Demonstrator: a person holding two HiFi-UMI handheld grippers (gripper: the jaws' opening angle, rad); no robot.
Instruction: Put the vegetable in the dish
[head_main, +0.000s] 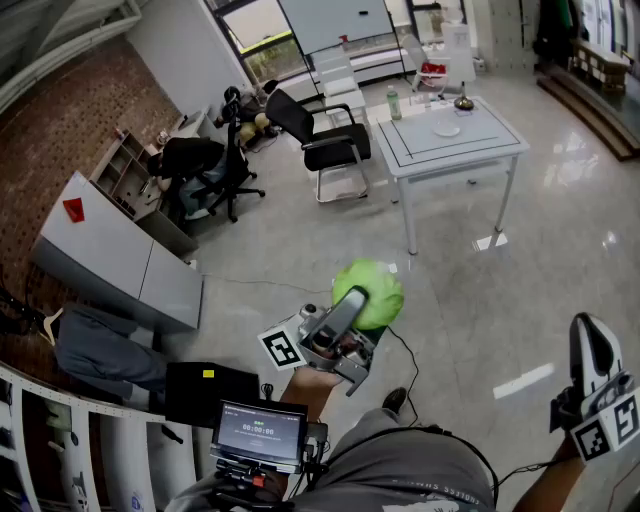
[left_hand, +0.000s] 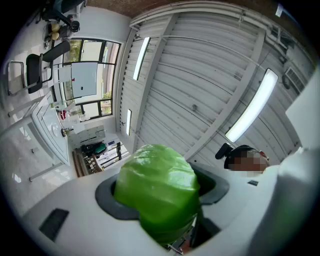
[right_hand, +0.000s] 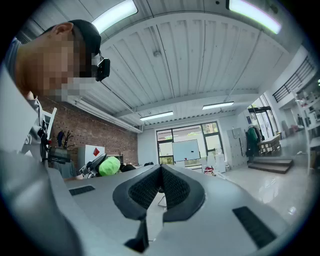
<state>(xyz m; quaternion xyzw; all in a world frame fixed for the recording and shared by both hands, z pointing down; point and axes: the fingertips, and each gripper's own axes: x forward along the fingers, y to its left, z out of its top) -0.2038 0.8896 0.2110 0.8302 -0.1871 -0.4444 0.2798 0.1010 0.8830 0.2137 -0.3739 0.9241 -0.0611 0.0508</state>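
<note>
A round green vegetable (head_main: 382, 284) is held up in the air over the floor, with my left gripper (head_main: 358, 300) shut on it. In the left gripper view the vegetable (left_hand: 157, 187) fills the gap between the dark pads (left_hand: 107, 197) and the gripper points up at the ceiling. A small white dish (head_main: 447, 129) lies on the white table (head_main: 500, 140) far ahead. My right gripper (head_main: 592, 345) is low at the right, shut with nothing in it. In the right gripper view its pads (right_hand: 145, 192) meet, and the vegetable (right_hand: 109, 165) shows at the left.
A green bottle (head_main: 393, 103) and other small items stand on the table by the dish. Black office chairs (head_main: 330, 140) and a grey cabinet (head_main: 120, 255) stand to the left. A screen with a timer (head_main: 258, 435) hangs at the person's front. A cable (head_main: 410, 360) lies on the glossy floor.
</note>
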